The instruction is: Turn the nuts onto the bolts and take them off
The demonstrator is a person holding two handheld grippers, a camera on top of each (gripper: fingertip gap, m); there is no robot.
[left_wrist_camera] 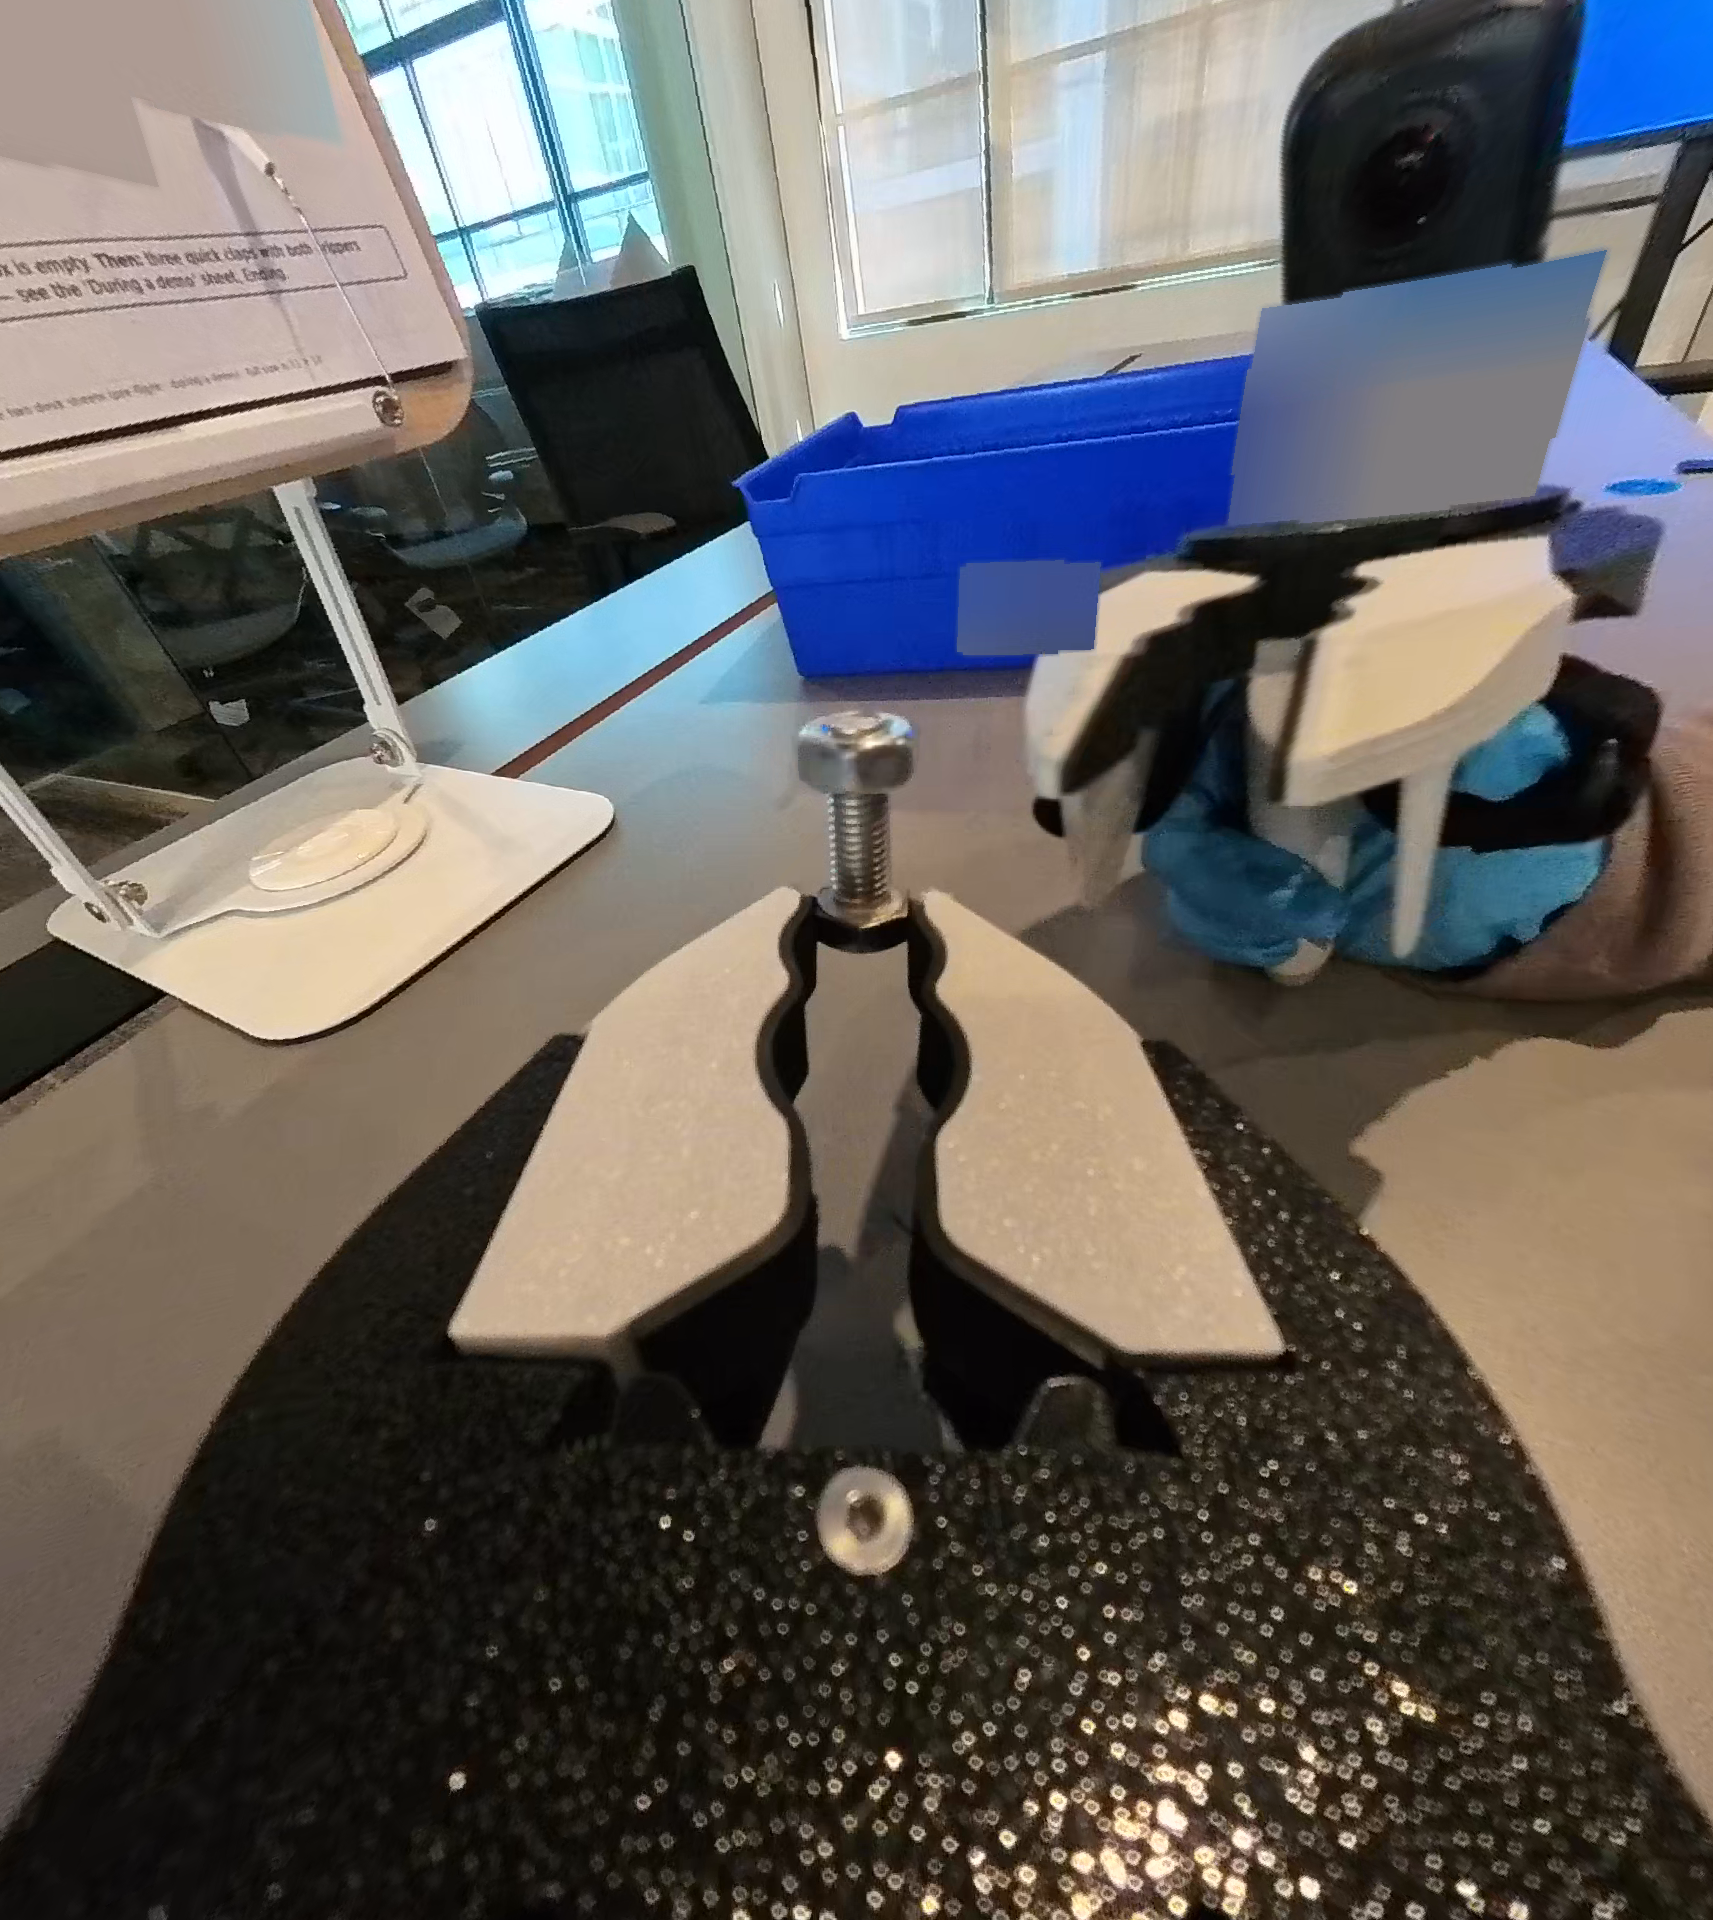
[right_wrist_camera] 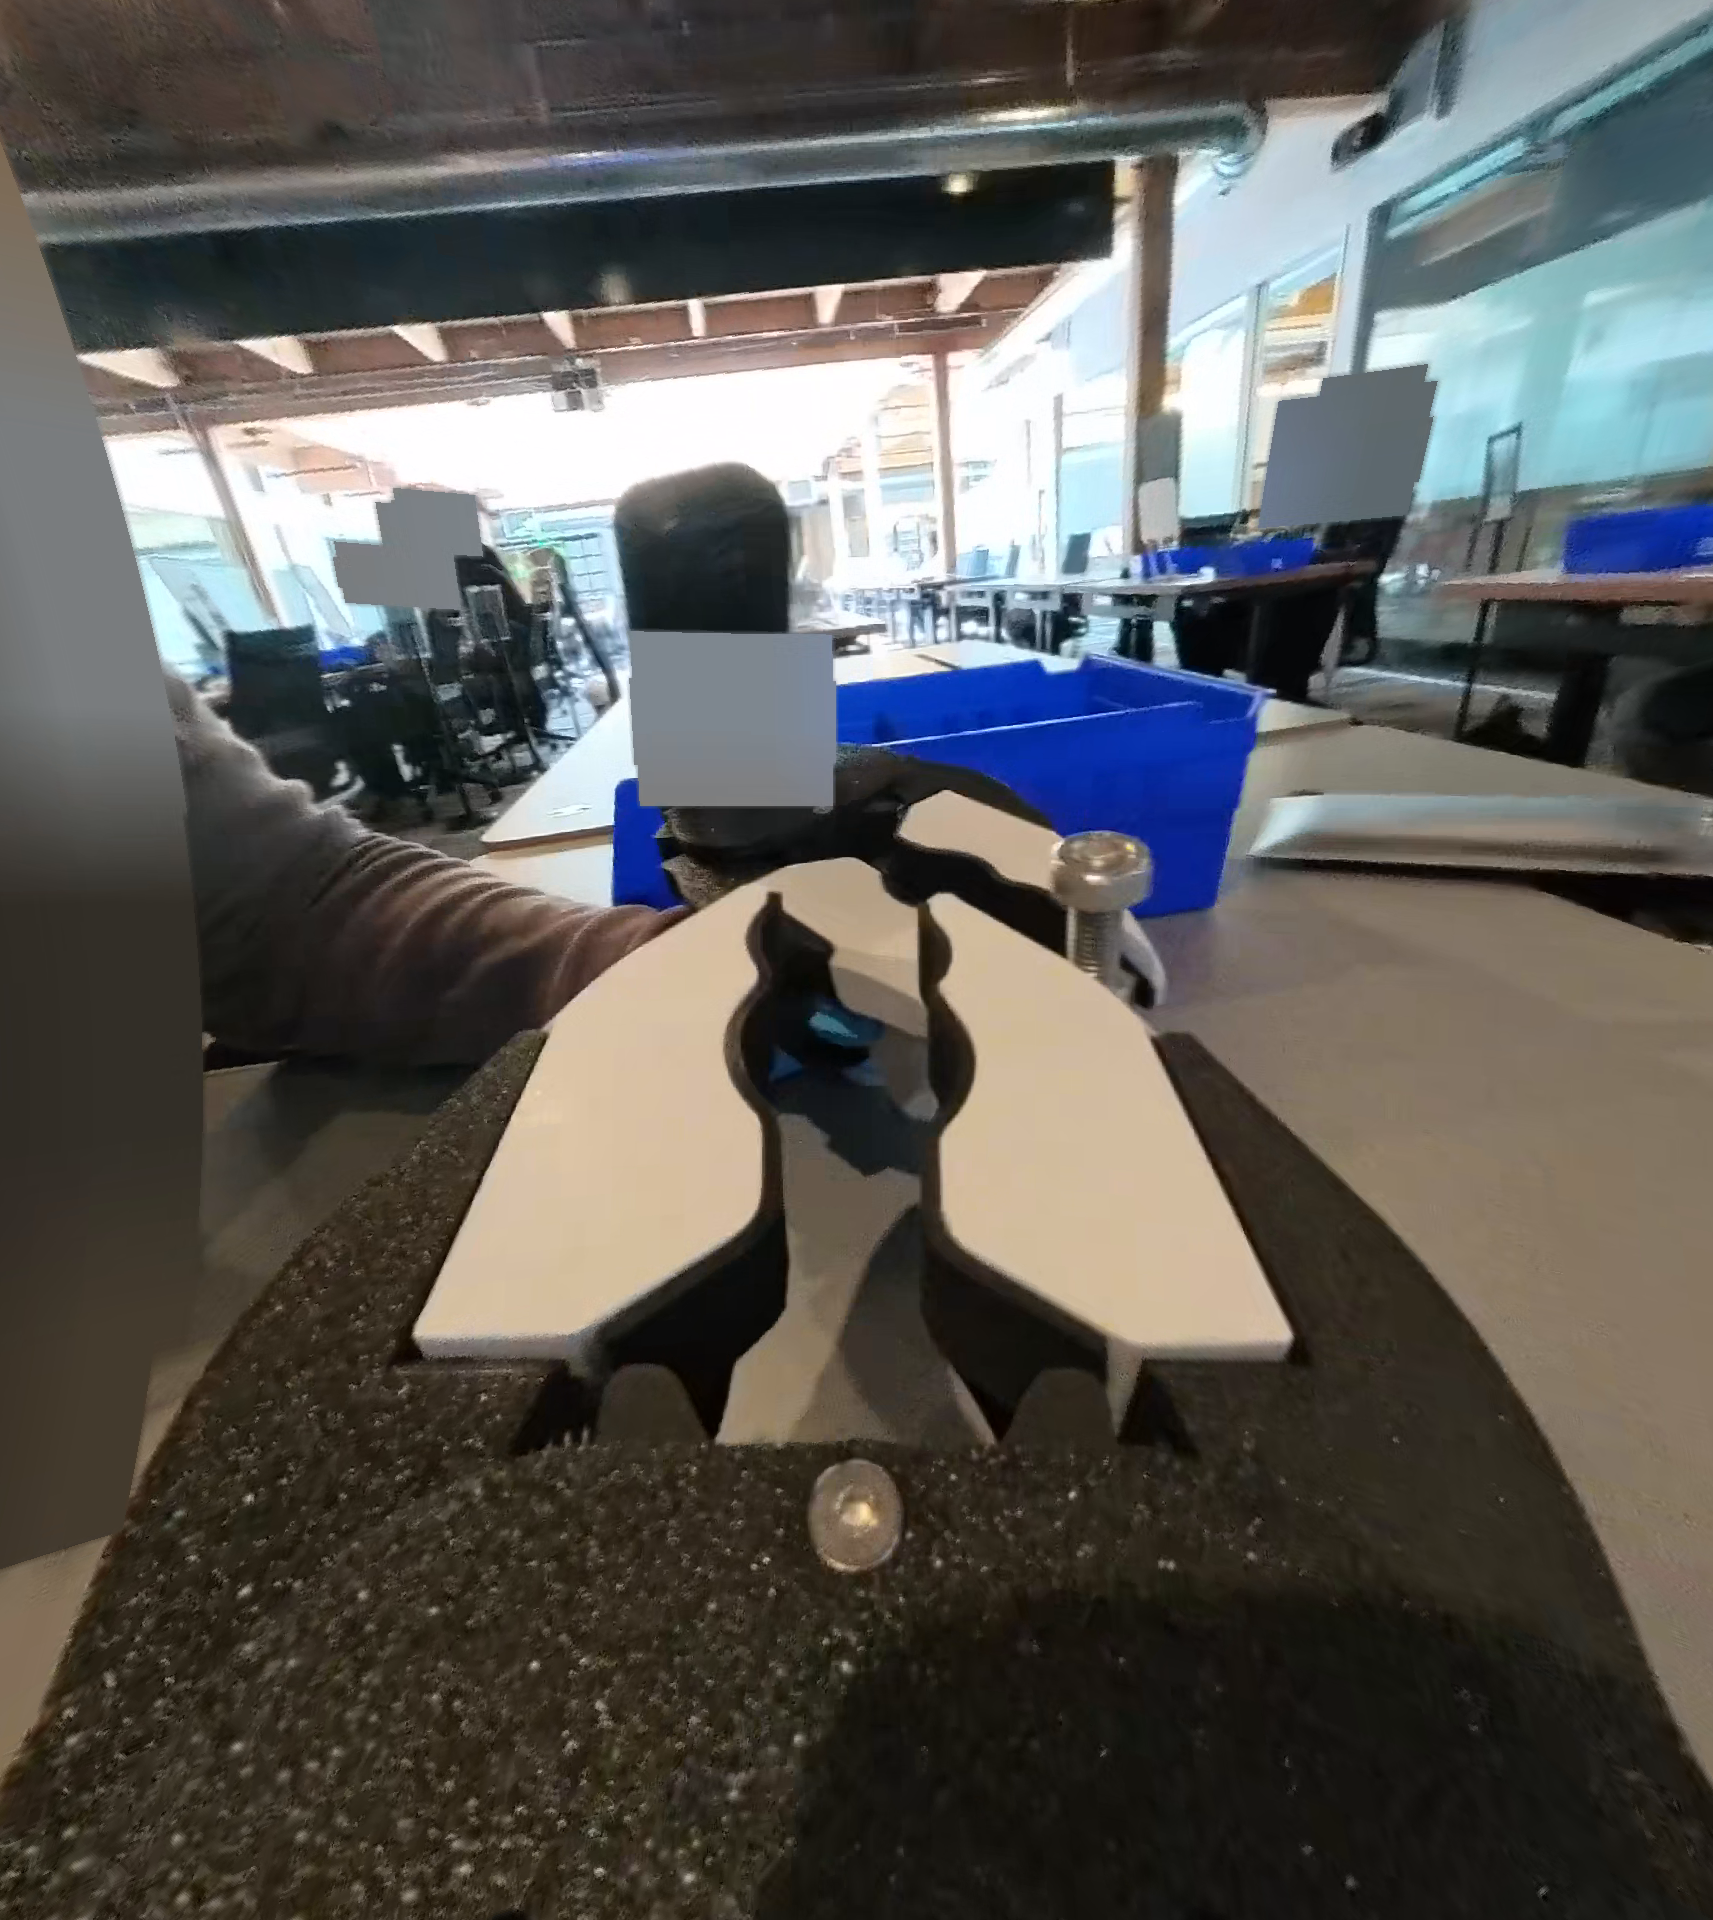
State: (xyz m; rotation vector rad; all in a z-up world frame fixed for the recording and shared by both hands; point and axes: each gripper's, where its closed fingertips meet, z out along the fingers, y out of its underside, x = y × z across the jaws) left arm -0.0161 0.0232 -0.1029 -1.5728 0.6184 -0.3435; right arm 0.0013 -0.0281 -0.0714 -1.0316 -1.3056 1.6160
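Note:
A silver bolt [left_wrist_camera: 857,831] stands upright, with a hex piece [left_wrist_camera: 857,753] at its top. My left gripper [left_wrist_camera: 857,920] is shut on the bolt's lower end, just above the grey table [left_wrist_camera: 312,1143]. I cannot tell which end is the nut. My right gripper [right_wrist_camera: 850,914] is a little open and empty, fingers apart. In its own view the bolt [right_wrist_camera: 1101,904] stands just right of its right fingertip. In the left wrist view the right gripper [left_wrist_camera: 1080,842] hangs tilted to the right of the bolt, held by a blue-gloved hand [left_wrist_camera: 1247,894].
A blue bin [left_wrist_camera: 935,540] stands on the table behind the bolt; it also shows in the right wrist view [right_wrist_camera: 1091,758]. A white sign stand [left_wrist_camera: 312,883] is at the left. A flat silvery slab [right_wrist_camera: 1506,831] lies at the right. A sleeved arm [right_wrist_camera: 364,935] reaches in from the left. Some 6 centimeters of space lies between my two pairs of fingers.

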